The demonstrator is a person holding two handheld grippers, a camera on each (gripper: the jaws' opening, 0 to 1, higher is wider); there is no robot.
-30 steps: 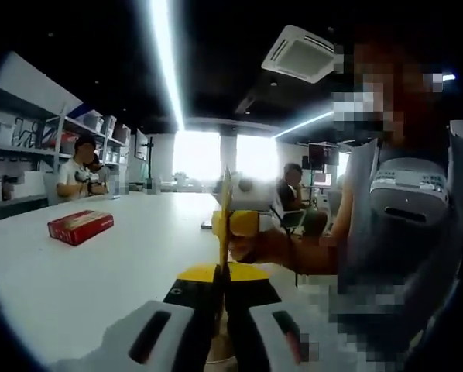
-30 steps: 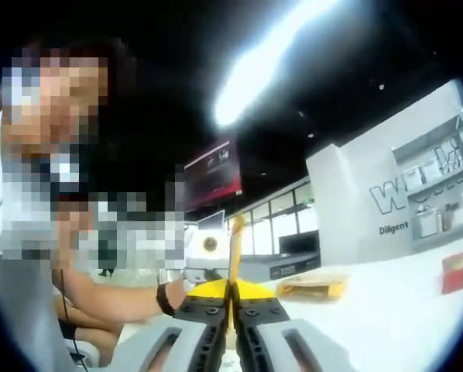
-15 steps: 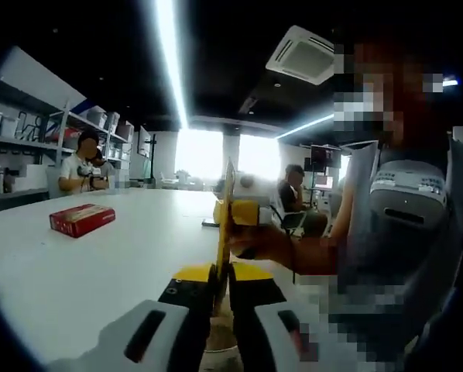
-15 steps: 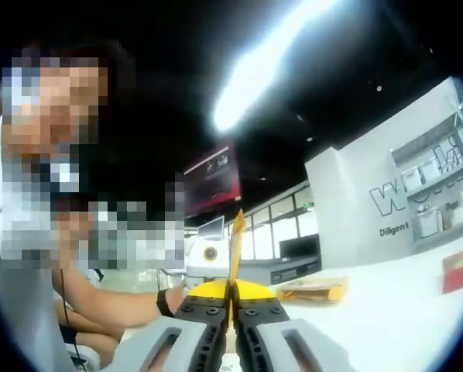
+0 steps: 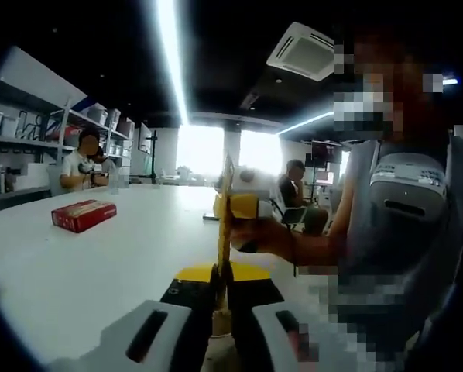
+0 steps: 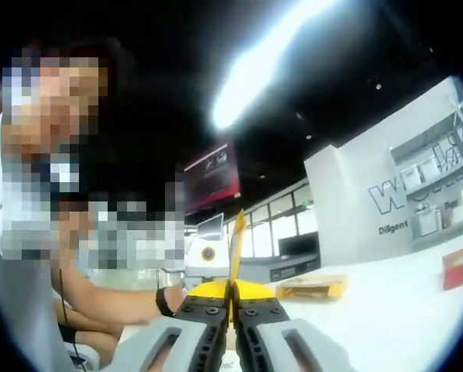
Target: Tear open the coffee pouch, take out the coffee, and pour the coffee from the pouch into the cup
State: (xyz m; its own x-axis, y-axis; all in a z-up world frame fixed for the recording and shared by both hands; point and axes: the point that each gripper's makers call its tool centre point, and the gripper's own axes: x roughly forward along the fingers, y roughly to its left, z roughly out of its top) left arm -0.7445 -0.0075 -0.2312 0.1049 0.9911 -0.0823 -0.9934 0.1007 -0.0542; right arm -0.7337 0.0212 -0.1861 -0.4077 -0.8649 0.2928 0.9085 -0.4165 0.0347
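A thin yellow coffee pouch (image 5: 224, 225) stands edge-on, straight up from my left gripper (image 5: 220, 273), which is shut on its lower part. Higher up, my right gripper (image 5: 244, 206), with a hand behind it, pinches the same pouch from the right. Just below my left jaws a tan patch, likely the cup (image 5: 221, 324), peeks out, mostly hidden. In the right gripper view the pouch (image 6: 235, 242) rises as a narrow yellow strip from my right gripper (image 6: 231, 287), shut on it.
A red box (image 5: 83, 215) lies on the white table (image 5: 100, 263) to the left; it also shows as the red box (image 6: 460, 267). A flat yellow packet (image 6: 313, 288) lies on the table. The person's forearm (image 6: 123, 304) is close. People sit at the far end.
Both grippers keep hold of the pouch. The left gripper view has shifted slightly, so less of the cup shows beneath the jaws. The pouch looks unchanged.
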